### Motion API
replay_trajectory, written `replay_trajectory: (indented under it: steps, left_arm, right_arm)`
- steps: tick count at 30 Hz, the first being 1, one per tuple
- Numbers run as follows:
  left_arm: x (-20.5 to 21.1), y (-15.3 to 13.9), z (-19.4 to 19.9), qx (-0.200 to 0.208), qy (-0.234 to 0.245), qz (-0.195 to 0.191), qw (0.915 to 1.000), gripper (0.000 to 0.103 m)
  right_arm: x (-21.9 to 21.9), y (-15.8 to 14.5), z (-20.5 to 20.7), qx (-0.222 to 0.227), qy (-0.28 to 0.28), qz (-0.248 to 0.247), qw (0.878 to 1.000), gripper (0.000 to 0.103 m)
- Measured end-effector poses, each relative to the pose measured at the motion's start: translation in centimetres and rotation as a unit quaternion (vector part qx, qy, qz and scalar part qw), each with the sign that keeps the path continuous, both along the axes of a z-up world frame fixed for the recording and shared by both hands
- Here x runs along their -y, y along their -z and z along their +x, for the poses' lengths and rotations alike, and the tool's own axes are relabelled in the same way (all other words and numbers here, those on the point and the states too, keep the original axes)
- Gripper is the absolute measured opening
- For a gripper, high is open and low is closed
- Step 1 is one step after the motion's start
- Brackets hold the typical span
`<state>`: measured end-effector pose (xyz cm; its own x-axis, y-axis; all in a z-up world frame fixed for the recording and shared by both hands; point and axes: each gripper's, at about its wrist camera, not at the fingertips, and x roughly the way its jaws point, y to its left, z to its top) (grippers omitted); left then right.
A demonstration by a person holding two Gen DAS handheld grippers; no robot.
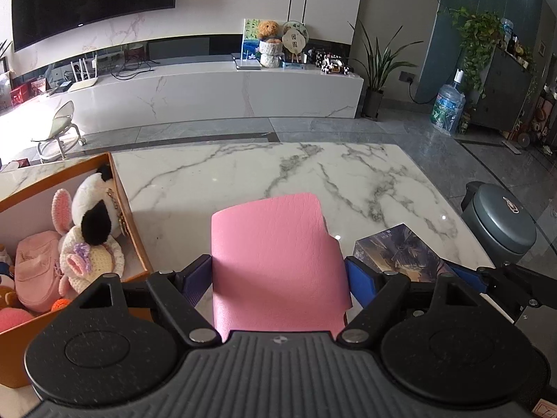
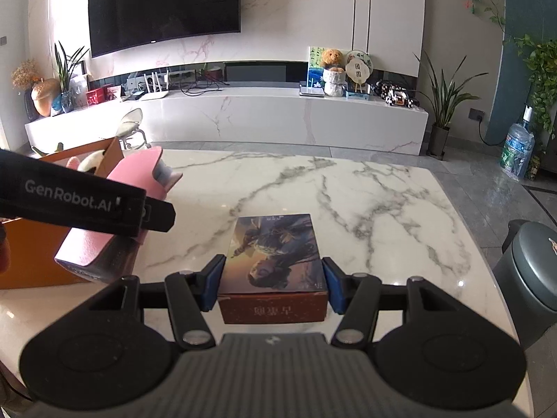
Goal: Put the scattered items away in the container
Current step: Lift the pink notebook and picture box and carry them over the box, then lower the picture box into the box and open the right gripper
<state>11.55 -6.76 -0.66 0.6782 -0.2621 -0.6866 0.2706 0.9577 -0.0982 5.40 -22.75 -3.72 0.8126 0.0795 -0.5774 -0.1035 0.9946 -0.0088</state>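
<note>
My left gripper [image 1: 278,280] is shut on a pink leather pouch [image 1: 275,261] and holds it above the marble table [image 1: 209,188], just right of the orange box [image 1: 134,230]. The box holds plush toys [image 1: 92,223] and a small pink bag [image 1: 36,268]. My right gripper [image 2: 272,287] has its blue pads on both sides of a picture-printed box [image 2: 273,254] that rests on the table. In the right wrist view the left gripper [image 2: 87,202] with the pink pouch [image 2: 139,170] sits at the left by the orange box [image 2: 38,250].
A grey round bin [image 1: 501,223] stands off the table's right edge. The picture box also shows in the left wrist view [image 1: 400,254]. Beyond the table are a white TV bench [image 2: 243,115], a stool [image 1: 59,129], a potted plant [image 2: 440,104] and a water bottle [image 2: 518,149].
</note>
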Motion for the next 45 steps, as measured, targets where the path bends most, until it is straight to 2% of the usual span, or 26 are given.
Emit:
replay_trajectory:
  steps: [8,16,23,28,37,45]
  left_arm:
    - [-4.5,-2.5,-1.4,0.031,-0.043,-0.024,0.9983,0.095]
    - [-10.4,-3.8,-1.6,0.046,-0.099,-0.035,0.9934,0.095]
    - [-15.2,-3.9,-1.0,0.042,-0.143,-0.042,0.9880,0.095]
    - [-18.6,-3.8,-0.1,0.038,-0.176,-0.046,0.9826,0.095]
    - [-22.6,-2.0,2.8,-0.004,-0.192,-0.046,0.9803,0.095]
    - [-24.7,0.2,4.7,-0.037,-0.204,-0.056,0.9766,0.095]
  right_arm:
    - [-3.7,-2.6,-1.4,0.022,-0.045,-0.004,0.999,0.061]
    - [-7.9,-4.4,-0.8,0.035,-0.092,-0.010,0.995,0.061]
    - [-12.0,-6.0,0.6,0.048,-0.149,-0.015,0.988,0.061]
    - [-14.9,-6.3,2.7,0.047,-0.202,-0.035,0.978,0.061]
    - [-19.8,-6.2,8.1,-0.005,-0.292,-0.044,0.955,0.061]
    - [-23.4,-3.9,12.6,-0.130,-0.358,-0.022,0.924,0.061]
